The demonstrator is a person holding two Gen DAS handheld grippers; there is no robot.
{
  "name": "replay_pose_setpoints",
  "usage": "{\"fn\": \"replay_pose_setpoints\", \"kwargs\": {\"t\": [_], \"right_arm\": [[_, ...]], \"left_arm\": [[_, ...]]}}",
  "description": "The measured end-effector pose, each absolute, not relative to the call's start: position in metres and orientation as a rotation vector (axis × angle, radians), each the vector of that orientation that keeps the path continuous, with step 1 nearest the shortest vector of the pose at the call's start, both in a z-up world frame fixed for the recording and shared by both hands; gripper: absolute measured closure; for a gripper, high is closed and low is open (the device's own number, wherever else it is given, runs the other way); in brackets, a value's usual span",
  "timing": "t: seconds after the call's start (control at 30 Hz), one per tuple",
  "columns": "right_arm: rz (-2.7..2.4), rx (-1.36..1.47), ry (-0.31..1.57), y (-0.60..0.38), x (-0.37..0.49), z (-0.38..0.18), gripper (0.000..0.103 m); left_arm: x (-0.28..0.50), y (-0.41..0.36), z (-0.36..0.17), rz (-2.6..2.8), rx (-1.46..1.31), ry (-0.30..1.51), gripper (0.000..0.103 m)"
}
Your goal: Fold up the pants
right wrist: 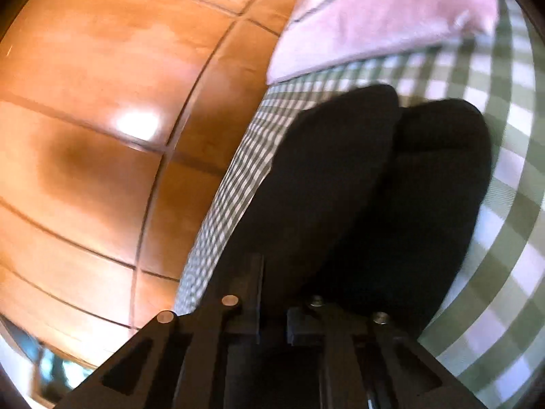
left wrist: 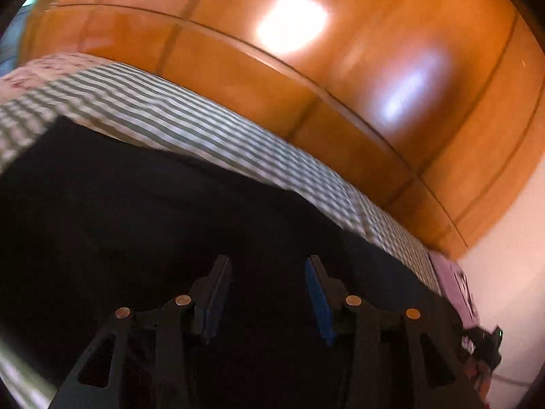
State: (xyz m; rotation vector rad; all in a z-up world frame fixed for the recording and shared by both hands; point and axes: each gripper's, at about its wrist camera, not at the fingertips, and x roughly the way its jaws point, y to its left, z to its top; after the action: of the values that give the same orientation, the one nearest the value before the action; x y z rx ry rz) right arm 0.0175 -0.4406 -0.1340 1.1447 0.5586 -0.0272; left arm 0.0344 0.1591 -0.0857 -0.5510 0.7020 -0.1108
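Observation:
The black pants [left wrist: 136,204] lie on a bed with a green and white checked sheet [left wrist: 190,126]. My left gripper [left wrist: 267,266] is open just above the dark cloth, its blue pads apart with nothing between them. In the right wrist view the two pant legs [right wrist: 357,177] stretch away side by side toward their ends. My right gripper [right wrist: 272,293] is low over the pants; its fingers look close together, and whether cloth is pinched between them is hidden by the dark fabric.
A wooden wardrobe [left wrist: 306,68] runs along the far side of the bed. A pink pillow [right wrist: 374,17] lies beyond the leg ends. The checked sheet [right wrist: 494,221] shows to the right of the pants. A white wall [left wrist: 511,255] is at right.

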Motion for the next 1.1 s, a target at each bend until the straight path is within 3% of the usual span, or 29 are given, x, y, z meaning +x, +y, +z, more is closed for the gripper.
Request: {"fn": "replay_pose_setpoints", "kwargs": {"t": [0.2, 0.43, 0.5, 0.63, 0.73, 0.83, 0.97, 1.03, 1.1], "right_arm": [[-0.01, 0.981, 0.509, -0.43, -0.011, -0.092, 0.095], [-0.078, 0.984, 0.658, -0.444, -0.016, -0.127, 0.091], [-0.072, 0.99, 0.614, -0.449, -0.028, -0.123, 0.081], [-0.182, 0.957, 0.508, -0.472, -0.059, -0.11, 0.073], [-0.241, 0.996, 0.512, -0.496, -0.07, -0.117, 0.072], [-0.236, 1.033, 0.542, -0.511, -0.06, -0.131, 0.062], [-0.22, 1.063, 0.506, -0.514, -0.041, -0.136, 0.062], [-0.19, 1.039, 0.523, -0.508, -0.029, -0.134, 0.085], [-0.201, 0.981, 0.55, -0.499, -0.025, -0.123, 0.086]], "left_arm": [[0.054, 0.144, -0.105, -0.116, -0.538, 0.77, 0.057], [0.049, 0.137, -0.105, -0.134, -0.484, 0.775, 0.057], [0.046, 0.137, -0.103, -0.138, -0.488, 0.78, 0.057], [0.038, 0.144, -0.099, -0.162, -0.553, 0.768, 0.057], [0.033, 0.147, -0.096, -0.174, -0.587, 0.756, 0.057], [0.037, 0.14, -0.092, -0.187, -0.57, 0.755, 0.057], [0.043, 0.129, -0.091, -0.192, -0.516, 0.78, 0.057], [0.049, 0.123, -0.096, -0.179, -0.483, 0.818, 0.057], [0.051, 0.12, -0.102, -0.168, -0.463, 0.832, 0.057]]}}
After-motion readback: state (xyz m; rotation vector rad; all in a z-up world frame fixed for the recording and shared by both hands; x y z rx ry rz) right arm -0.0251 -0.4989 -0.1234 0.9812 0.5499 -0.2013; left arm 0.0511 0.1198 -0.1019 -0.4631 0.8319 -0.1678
